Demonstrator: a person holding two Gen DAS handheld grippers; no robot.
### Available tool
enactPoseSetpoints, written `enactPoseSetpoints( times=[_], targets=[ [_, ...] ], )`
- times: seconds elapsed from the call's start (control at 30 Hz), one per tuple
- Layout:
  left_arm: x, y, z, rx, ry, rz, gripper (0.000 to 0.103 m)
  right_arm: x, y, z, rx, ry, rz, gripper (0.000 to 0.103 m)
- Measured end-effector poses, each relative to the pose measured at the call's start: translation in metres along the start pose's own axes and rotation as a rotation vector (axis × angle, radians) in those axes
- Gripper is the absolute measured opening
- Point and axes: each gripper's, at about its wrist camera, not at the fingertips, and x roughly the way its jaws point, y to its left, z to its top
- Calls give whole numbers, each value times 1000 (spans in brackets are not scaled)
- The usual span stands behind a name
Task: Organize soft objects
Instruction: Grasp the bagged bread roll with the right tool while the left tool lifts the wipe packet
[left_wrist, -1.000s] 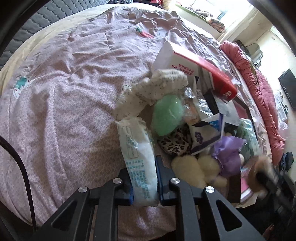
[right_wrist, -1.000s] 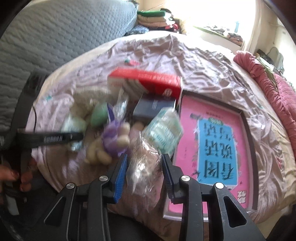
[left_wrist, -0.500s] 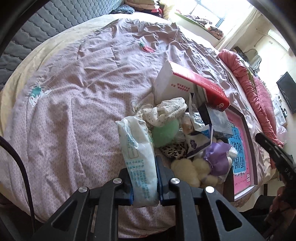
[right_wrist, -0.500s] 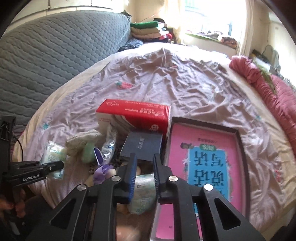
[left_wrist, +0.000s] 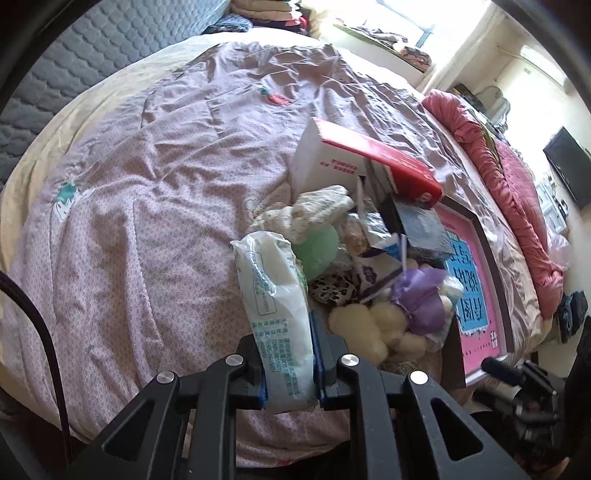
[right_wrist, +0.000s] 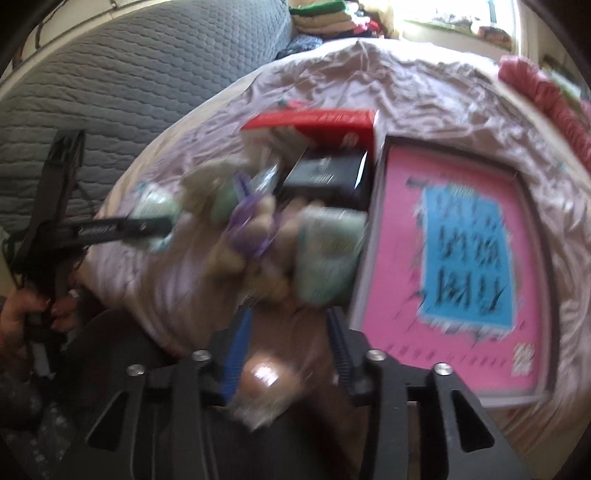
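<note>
Wipes pack (left_wrist: 275, 295) clamped in left hand-held gripper (left_wrist: 290, 363), right view blurred

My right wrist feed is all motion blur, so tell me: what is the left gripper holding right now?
Observer: The left gripper is shut on a white wipes pack with teal print.
Operator: What lies just right of that pack?
Observer: A leopard-print piece, with a cream plush beside it.
Operator: And above the leopard piece?
Observer: A green round plush, with a cream patterned cloth draped over its top.
</note>
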Motion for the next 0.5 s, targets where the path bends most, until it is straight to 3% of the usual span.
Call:
enactPoseSetpoints(
  times=[0.07, 0.33, 0.5],
  targets=[
    [-3, -4, -3, 15, -2, -2, 18, 3, 10, -7, -42, 28, -3, 63],
    [-14, -14, -11, 41, -10, -9, 18, 38, 39, -23, -193, 159, -83, 63],
    [-19, -19, -14, 53, -11, -12, 18, 58, 40, -23, -246, 196, -124, 63]
  ],
)
